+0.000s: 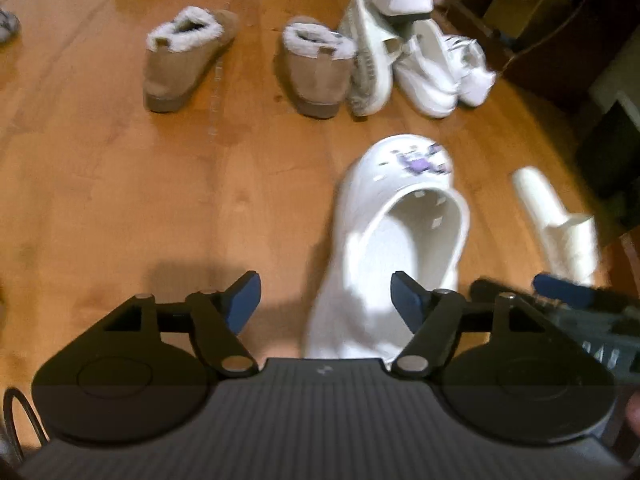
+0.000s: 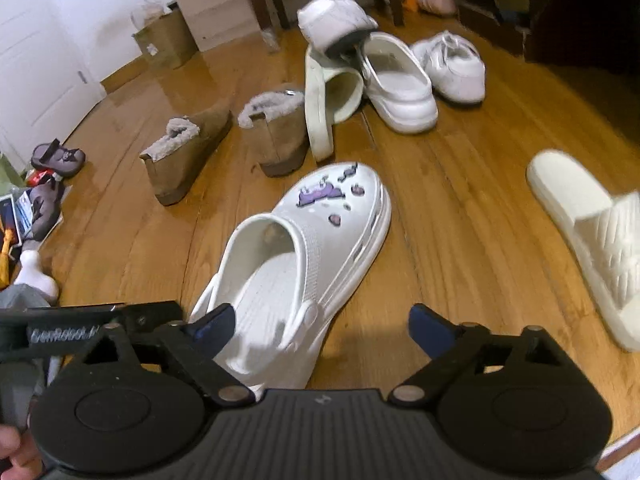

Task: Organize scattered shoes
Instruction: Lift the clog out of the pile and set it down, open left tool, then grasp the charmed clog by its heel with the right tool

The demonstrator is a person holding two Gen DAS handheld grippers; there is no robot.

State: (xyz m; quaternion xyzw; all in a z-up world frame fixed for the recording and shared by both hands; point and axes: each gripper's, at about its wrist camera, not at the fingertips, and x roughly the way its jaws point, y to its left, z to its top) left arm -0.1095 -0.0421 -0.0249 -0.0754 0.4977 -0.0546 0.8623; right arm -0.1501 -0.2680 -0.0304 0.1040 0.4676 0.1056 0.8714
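White clog point(image 2: 304, 264) with purple charms lies on the wooden floor point(image 2: 460, 220), heel toward both grippers. Left gripper point(image 1: 326, 304) and right gripper point(image 2: 320, 330): fingers spread apart, holding nothing, apparently straddling the heel. Cream slide point(image 2: 592, 248) lies nearby.
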